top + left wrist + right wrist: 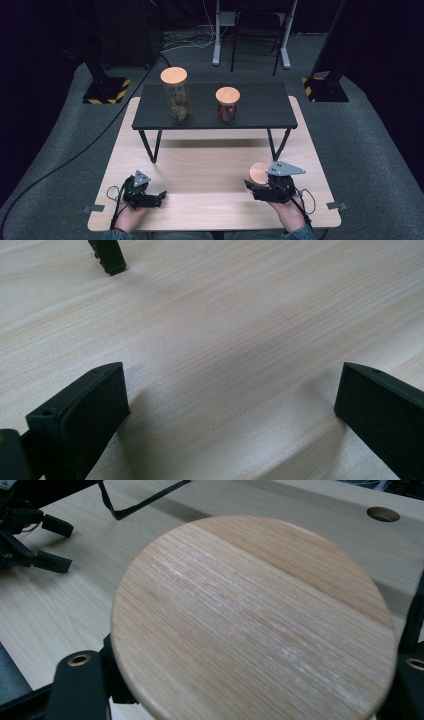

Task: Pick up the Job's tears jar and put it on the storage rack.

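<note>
My right gripper [255, 183] is shut on a round wooden lid [258, 173], held a little above the light wooden tabletop [200, 165] at the near right. In the right gripper view the lid [250, 620] lies flat across the jaws, its grain running diagonally. My left gripper [161, 196] rests at the near left of the tabletop, pointing right. Its jaws stand wide apart over bare wood [230, 340] with nothing between them. The left gripper [30, 540] also appears at the far left of the right gripper view.
A low black table [260, 107] stands across the back of the tabletop. On it are a tall jar [175, 97] and a shorter jar [227, 106], both with wooden lids. One black table foot [107, 255] shows ahead of the left jaws.
</note>
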Tool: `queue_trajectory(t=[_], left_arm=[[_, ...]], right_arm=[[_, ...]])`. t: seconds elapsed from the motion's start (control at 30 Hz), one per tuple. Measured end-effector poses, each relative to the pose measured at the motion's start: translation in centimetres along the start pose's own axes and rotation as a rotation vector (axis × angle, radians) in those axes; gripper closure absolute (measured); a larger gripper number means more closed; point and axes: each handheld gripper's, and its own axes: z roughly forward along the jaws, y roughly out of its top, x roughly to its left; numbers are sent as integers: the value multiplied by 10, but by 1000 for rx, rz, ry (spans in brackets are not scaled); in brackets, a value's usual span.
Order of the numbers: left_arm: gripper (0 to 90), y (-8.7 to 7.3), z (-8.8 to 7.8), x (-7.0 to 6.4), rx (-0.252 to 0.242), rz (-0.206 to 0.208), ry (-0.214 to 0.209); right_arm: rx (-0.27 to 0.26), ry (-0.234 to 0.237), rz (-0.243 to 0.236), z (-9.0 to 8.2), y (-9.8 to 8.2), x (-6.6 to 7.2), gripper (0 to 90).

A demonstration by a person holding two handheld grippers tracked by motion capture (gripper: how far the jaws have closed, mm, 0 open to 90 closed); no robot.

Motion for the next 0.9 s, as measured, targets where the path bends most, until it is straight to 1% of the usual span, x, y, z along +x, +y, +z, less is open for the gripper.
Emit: queue_trajectory(t=[0.57,0.9], left_arm=[[5,0,0,0,-1,-1,0],[5,0,0,0,-2,-3,0]], right_arm=[[-7,-8,-7,-4,23,-5,250],[-19,-18,0,-10,35,-12,250]])
